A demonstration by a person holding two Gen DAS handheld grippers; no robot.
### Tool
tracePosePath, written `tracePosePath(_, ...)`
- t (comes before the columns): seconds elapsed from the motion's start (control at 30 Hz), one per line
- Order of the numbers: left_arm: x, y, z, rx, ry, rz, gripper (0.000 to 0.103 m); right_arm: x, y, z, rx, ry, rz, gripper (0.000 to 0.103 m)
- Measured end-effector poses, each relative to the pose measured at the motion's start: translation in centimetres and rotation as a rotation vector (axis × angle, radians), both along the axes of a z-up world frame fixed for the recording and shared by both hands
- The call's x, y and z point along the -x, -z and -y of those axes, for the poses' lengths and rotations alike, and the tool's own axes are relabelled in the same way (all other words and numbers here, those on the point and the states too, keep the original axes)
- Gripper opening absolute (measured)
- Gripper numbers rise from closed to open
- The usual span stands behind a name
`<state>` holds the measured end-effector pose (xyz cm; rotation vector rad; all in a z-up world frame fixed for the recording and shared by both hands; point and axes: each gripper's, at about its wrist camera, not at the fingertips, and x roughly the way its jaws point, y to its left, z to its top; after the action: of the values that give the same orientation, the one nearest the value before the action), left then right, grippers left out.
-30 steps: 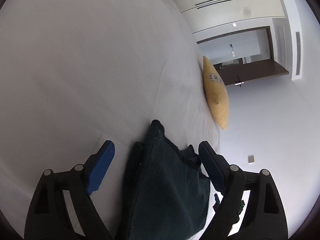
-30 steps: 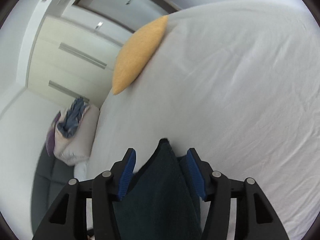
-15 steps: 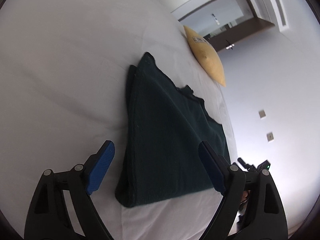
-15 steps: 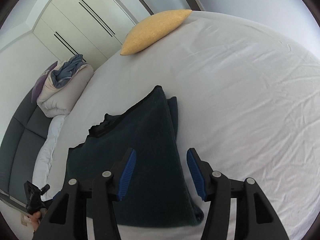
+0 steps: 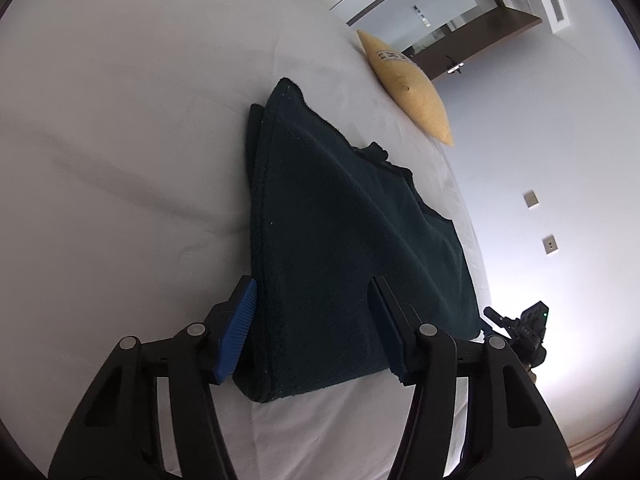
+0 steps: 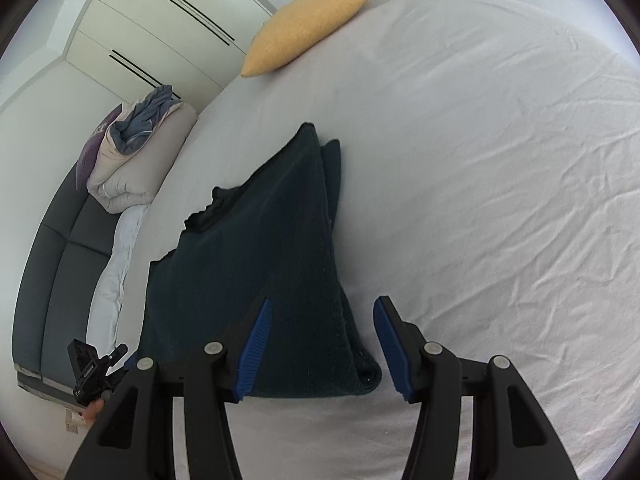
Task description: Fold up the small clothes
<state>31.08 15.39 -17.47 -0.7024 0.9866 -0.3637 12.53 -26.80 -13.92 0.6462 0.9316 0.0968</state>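
A dark green garment (image 5: 344,240), folded into a flat wedge, lies on the white bed sheet (image 5: 120,160). My left gripper (image 5: 314,332) hovers at its near left corner. Its jaws are closing, with the fabric's edge between the blue pads (image 5: 240,332) but not pinched. In the right wrist view the same garment (image 6: 272,248) has my right gripper (image 6: 322,346) at its near right corner. That gripper is open, one pad over the cloth and the other over bare sheet. Each gripper also shows small at the other view's edge: the right gripper (image 5: 520,328) and the left gripper (image 6: 92,372).
A yellow pillow (image 6: 308,24) rests at the far side of the bed. A folded duvet with a blue cloth on top (image 6: 136,148) sits against the dark headboard (image 6: 56,264). Wardrobe doors (image 6: 168,12), a doorway (image 5: 460,28) and wall sockets (image 5: 550,244) lie beyond.
Both grippers drew back from the garment, which was up between their jaws and now lies flat on the bed. The left jaws have narrowed; the right jaws kept their width.
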Motion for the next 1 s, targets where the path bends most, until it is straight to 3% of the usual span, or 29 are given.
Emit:
tracePosePath(0.07, 0.4, 0.2, -0.5, 0.002, -0.013, -0.012, 0.055, -0.1, 0.4, -0.1, -0.003, -0.007, -0.011, 0.057)
tracePosePath(0.13, 0.8, 0.4, -1.0, 0.015, -0.019, -0.016, 0.055, -0.1, 0.5, -0.3, -0.005, -0.021, -0.008, 0.047)
tracePosePath(0.3, 1.2, 0.8, -1.4, 0.038, -0.002, -0.016, 0.055, -0.3, 0.5, -0.8, 0.002, -0.047, -0.010, 0.037)
tracePosePath(0.57, 1.0, 0.2, -0.7, 0.035, 0.037, 0.010, 0.055, -0.4, 0.3, -1.0, 0.011, -0.054, -0.003, 0.031)
tracePosePath(0.63, 0.4, 0.6, -0.2, 0.013, 0.057, -0.014, 0.055, -0.5, 0.3, -1.0, 0.018, -0.054, -0.006, 0.020)
tracePosePath(0.67, 0.3, 0.8, -0.1, 0.007, 0.057, -0.024, 0.045, -0.6, 0.3, -0.9, 0.024, -0.052, -0.011, 0.016)
tracePosePath(0.7, 0.1, 1.1, 0.0, 0.006, 0.060, -0.036, 0.028, -0.6, 0.4, -0.9, 0.026, -0.053, -0.012, 0.010)
tracePosePath(0.8, 0.4, 1.1, 0.1, -0.018, 0.045, -0.030, 0.011, -0.5, 0.5, -0.9, 0.038, -0.056, -0.010, 0.008)
tracePosePath(1.0, 1.4, 0.7, 0.1, -0.010, 0.017, -0.007, 0.009, 0.3, 0.2, -1.0, 0.052, -0.034, 0.007, 0.007)
